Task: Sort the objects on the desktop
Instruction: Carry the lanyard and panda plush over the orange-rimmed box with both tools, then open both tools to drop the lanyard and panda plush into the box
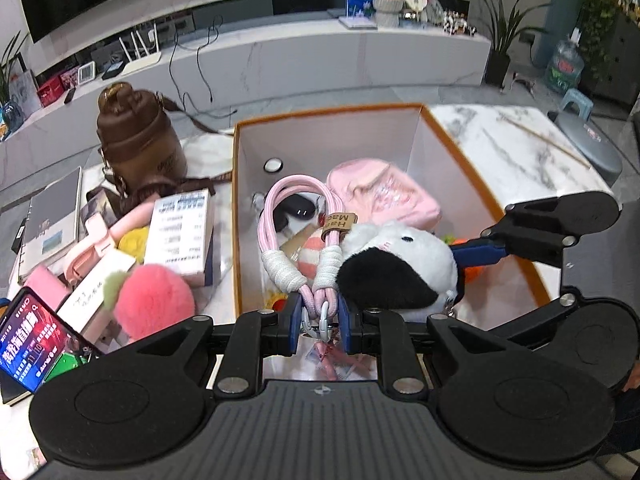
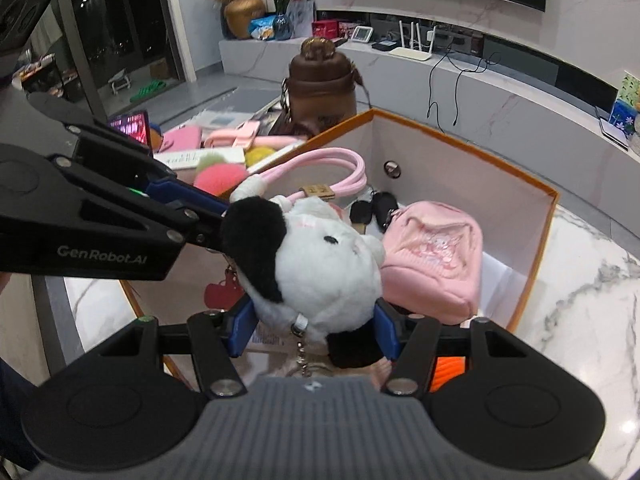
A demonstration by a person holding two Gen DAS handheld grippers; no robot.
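Observation:
An orange-rimmed white box (image 1: 448, 160) stands on the marble table. My left gripper (image 1: 319, 322) is shut on the clasp end of a pink rope strap (image 1: 296, 196) above the box. My right gripper (image 2: 314, 330) is shut on a black-and-white plush toy (image 2: 320, 264) joined to that strap, also over the box. The plush (image 1: 396, 264) shows in the left wrist view, with the right gripper's blue fingers (image 1: 476, 254) beside it. The left gripper's arm (image 2: 120, 216) crosses the right wrist view. A pink pouch (image 2: 436, 256) and black items (image 2: 376, 206) lie inside the box.
Left of the box lie a brown bottle (image 1: 140, 136), a white carton (image 1: 180, 232), a pink pompom (image 1: 154, 300), a phone (image 1: 36, 336), a notebook (image 1: 52, 216) and pink items. Marble tabletop (image 1: 516, 148) lies right of the box.

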